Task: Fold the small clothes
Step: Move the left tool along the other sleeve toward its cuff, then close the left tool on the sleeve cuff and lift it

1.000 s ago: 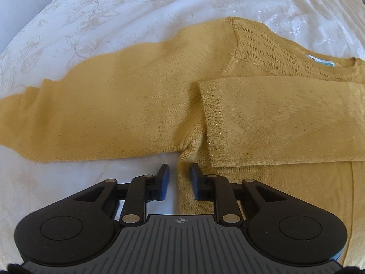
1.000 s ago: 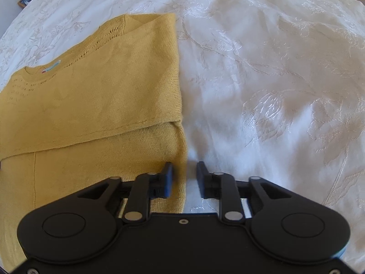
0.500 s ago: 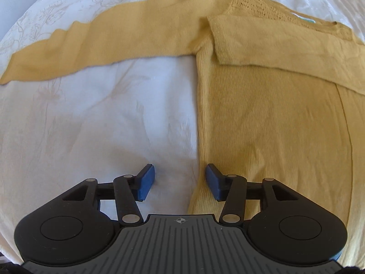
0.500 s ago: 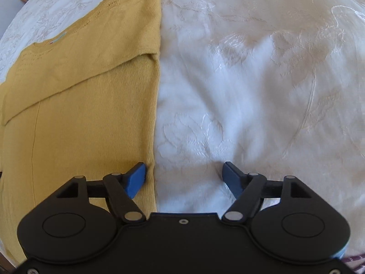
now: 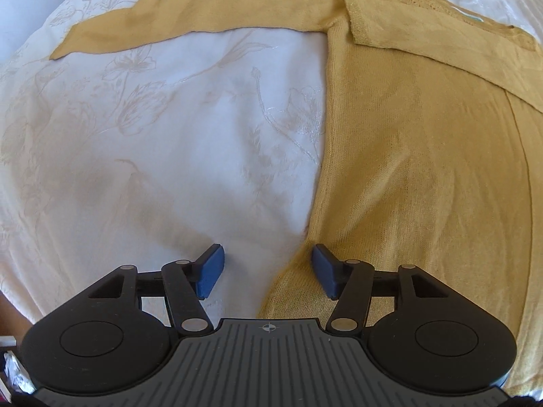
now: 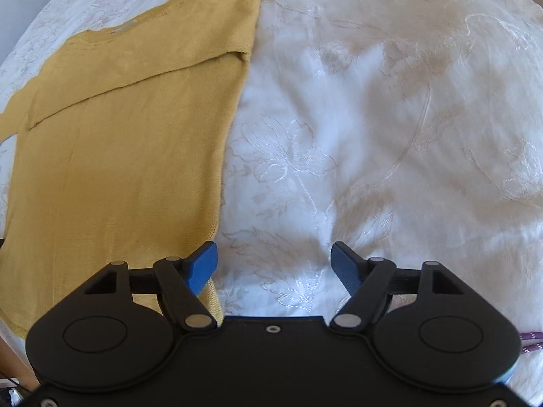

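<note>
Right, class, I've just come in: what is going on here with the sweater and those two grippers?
A person is folding a yellow sweater on a white bedspread with two handheld grippers. One sleeve is folded across the chest; the other sleeve lies stretched out. The left gripper and right gripper hang open at the sweater's side edges near the hem, jaws just opened, gripping nothing.

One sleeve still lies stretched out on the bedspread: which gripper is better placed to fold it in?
Probably left: the left gripper, open, is on the outstretched sleeve's side.
</note>
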{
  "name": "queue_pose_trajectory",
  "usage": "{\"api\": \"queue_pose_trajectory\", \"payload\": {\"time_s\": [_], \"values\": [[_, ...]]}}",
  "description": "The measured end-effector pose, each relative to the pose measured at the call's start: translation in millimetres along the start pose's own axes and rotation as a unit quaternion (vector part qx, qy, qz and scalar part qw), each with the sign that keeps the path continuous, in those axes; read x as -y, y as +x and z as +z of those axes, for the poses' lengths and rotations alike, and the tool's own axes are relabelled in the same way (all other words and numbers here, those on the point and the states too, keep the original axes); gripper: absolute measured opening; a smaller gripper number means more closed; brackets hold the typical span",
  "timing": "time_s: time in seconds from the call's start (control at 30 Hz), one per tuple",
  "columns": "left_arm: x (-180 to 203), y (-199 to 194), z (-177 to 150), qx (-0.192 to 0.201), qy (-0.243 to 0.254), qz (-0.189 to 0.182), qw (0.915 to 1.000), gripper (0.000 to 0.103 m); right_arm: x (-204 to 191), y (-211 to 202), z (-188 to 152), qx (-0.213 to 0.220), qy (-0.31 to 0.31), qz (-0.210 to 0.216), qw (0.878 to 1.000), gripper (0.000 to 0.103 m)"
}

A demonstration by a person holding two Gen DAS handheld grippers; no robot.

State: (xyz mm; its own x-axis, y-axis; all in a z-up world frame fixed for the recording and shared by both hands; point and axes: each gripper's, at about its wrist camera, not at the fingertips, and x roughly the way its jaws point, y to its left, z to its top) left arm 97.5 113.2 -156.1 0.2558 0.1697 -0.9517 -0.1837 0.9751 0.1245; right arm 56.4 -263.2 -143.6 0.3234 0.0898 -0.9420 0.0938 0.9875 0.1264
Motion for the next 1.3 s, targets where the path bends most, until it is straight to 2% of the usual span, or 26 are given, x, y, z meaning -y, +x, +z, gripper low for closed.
{"api": "queue_pose_trajectory", "payload": {"time_s": [0.07,0.1,0.2,0.27,0.33,0.4,0.5,0.57,0.77,0.9,1.3], "values": [[-3,-6,-6,0.004,-0.023,-0.009,0.9997,0.056,-11,-6,-1,0.012,-0.020,0.019,1.000,0.076],[-7,-7,-5,0.004,-0.037,-0.023,0.9990,0.056,-16,-9,-1,0.015,-0.029,0.029,0.999,0.077],[-19,-8,-8,0.002,-0.090,-0.089,0.9919,0.056,-30,-12,0,0.022,-0.060,0.059,0.996,0.089],[-22,-13,-11,0.003,-0.110,-0.101,0.9888,0.059,-41,-14,1,0.027,-0.081,0.074,0.994,0.090],[-23,-23,-11,0.019,-0.111,-0.087,0.9898,0.073,-51,-14,3,0.032,-0.097,0.086,0.991,0.099],[-19,-35,-11,0.035,-0.104,-0.073,0.9913,0.085,-58,-15,7,0.038,-0.104,0.099,0.989,0.102],[-21,-44,-5,0.055,-0.099,-0.071,0.9911,0.087,-62,-16,10,0.033,-0.103,0.119,0.987,0.102],[-25,-47,2,0.063,-0.098,-0.066,0.9910,0.091,-66,-13,13,0.023,-0.101,0.123,0.987,0.102],[-57,-40,35,0.082,-0.101,-0.064,0.9894,0.092,-76,-15,22,0.034,-0.075,0.108,0.991,0.102],[-91,-29,67,0.089,-0.098,-0.059,0.9894,0.092,-87,-18,29,0.037,-0.039,0.106,0.993,0.102],[-220,8,172,0.127,-0.057,-0.011,0.9902,0.092,-174,-8,64,0.047,-0.002,0.119,0.992,0.102]]}}
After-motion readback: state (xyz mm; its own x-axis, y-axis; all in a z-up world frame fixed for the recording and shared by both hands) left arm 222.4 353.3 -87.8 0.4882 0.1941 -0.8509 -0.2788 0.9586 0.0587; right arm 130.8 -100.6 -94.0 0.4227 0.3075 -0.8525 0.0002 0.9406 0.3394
